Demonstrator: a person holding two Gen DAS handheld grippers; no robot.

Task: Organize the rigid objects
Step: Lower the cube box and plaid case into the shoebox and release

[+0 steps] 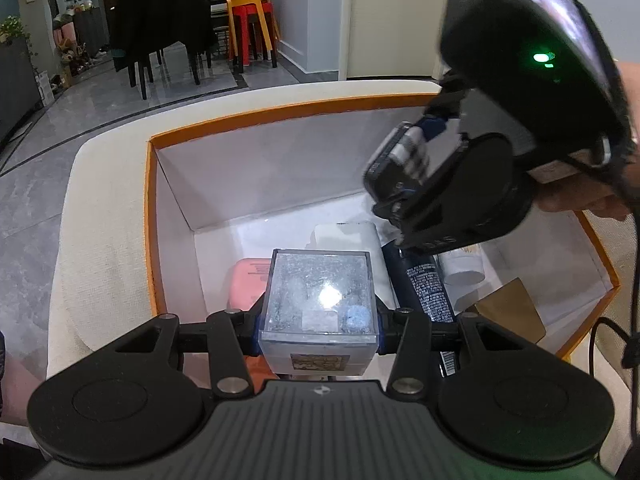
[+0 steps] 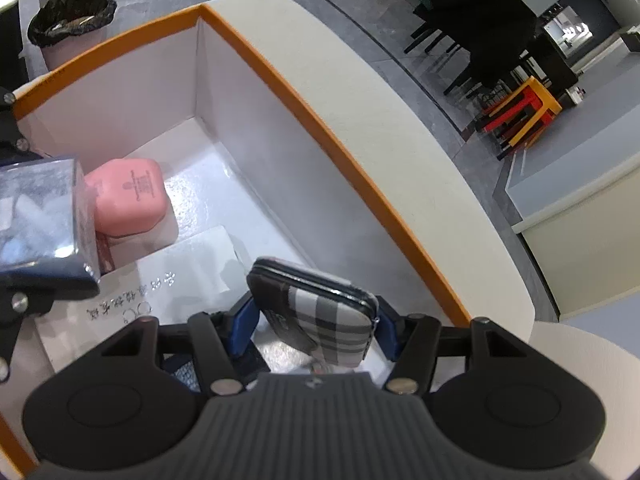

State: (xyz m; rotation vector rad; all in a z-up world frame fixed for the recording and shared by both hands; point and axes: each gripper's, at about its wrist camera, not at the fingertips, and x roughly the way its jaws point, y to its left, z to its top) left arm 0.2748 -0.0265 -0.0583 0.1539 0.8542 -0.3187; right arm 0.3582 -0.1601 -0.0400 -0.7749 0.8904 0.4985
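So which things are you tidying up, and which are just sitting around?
Part of the job:
- clear plastic cube box, in left gripper
- plaid zip pouch, in right gripper
- orange-edged white box
- pink case

Just around:
- black-lined bin
- stacked red and yellow stools

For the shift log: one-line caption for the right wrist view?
Right gripper holds a plaid zip pouch over the orange-rimmed box, pink case inside.

Clear case (image 1: 319, 295) hides most of the pink box (image 1: 249, 280)
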